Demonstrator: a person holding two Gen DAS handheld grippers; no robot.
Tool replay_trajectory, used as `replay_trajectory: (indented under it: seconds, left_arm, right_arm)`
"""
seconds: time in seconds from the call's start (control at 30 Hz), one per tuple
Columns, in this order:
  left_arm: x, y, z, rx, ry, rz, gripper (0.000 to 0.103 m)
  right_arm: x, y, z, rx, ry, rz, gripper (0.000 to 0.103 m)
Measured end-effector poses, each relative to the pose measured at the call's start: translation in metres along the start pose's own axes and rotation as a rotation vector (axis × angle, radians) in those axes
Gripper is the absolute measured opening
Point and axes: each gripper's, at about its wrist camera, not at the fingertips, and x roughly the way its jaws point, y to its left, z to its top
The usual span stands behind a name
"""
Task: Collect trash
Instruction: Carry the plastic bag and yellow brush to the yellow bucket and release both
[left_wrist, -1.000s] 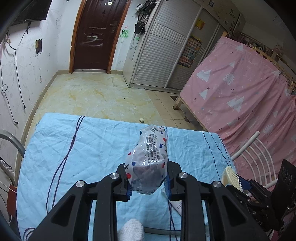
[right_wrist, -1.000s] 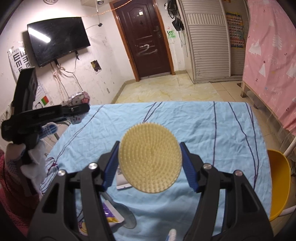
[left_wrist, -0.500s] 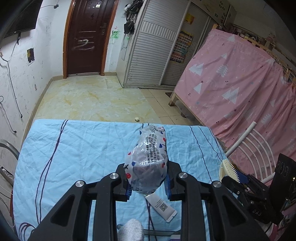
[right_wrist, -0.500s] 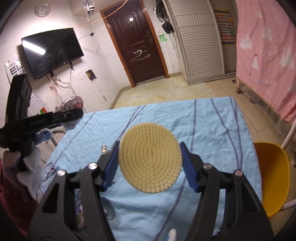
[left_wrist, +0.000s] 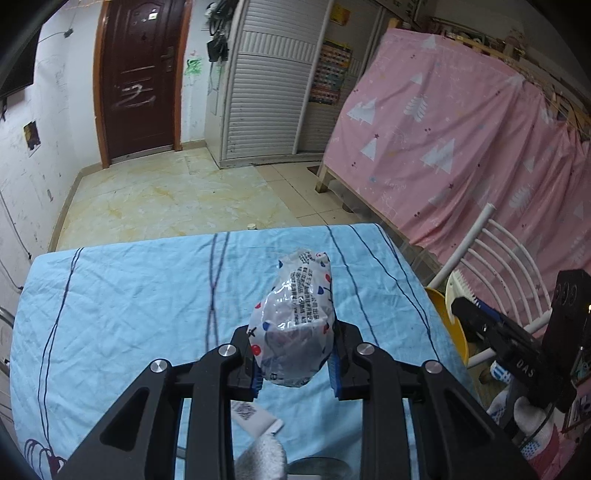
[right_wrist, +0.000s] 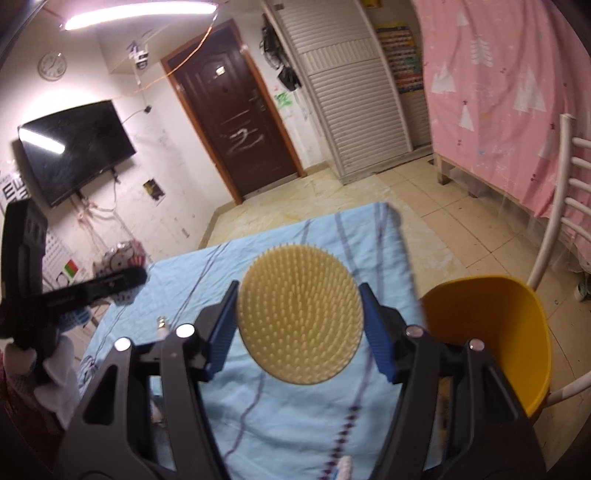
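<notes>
Gripping a crumpled printed plastic wrapper (left_wrist: 295, 325), the left gripper (left_wrist: 295, 363) is clamped tight above the blue-sheeted table (left_wrist: 129, 295). Right gripper (right_wrist: 299, 332) — pads pressed on a round yellow bristled brush (right_wrist: 299, 314) (held upright, bristles facing the camera). Yellow bin (right_wrist: 491, 332) — just beside the table's right edge, on a white chair (right_wrist: 554, 206).

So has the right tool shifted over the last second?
Yes. Holding the yellow brush, the right tool has swung toward the table's right edge; the yellow bin beside the table now sits much closer in view.
</notes>
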Motion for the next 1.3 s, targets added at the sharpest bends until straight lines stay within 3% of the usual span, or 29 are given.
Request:
replay_trajectory:
  seconds: [0.5,1.07,1.3]
  left_arm:
    - [0.029,-0.112,-0.002,0.204,0.060,-0.041,0.017]
    - [0.073,-0.229,-0.007,0.366,0.149,-0.135,0.017]
    - [0.102,-0.260,-0.013,0.397,0.200,-0.127,0.017]
  right_arm:
    - [-0.023,-0.064,0.014,0.048,-0.083,-0.122,0.061]
    - [-0.024,-0.143,0.005,0.191,-0.070,-0.173,0.061]
    - [-0.028,-0.166,0.003,0.245,-0.088,-0.183,0.061]
